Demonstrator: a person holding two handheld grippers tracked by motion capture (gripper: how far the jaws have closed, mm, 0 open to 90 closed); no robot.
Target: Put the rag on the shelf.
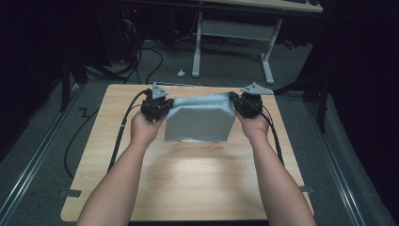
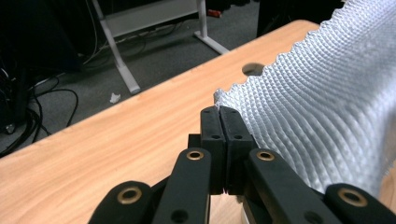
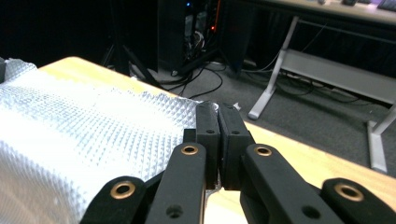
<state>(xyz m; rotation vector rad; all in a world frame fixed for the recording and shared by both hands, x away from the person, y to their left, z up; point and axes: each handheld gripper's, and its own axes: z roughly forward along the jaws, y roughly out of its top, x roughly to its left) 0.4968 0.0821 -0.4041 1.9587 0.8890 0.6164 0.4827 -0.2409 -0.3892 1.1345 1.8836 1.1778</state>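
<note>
Gripping cloth (image 1: 200,117) corners (jaws closed), forearms extended

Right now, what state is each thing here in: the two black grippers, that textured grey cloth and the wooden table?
Left gripper: jaws shut on a top corner of the cloth.
Right gripper: jaws shut on the other top corner.
Textured light grey cloth: lifted and stretched between the grippers, hanging down, lower edge at the tabletop.
Light wooden table: bare where it shows.
</note>
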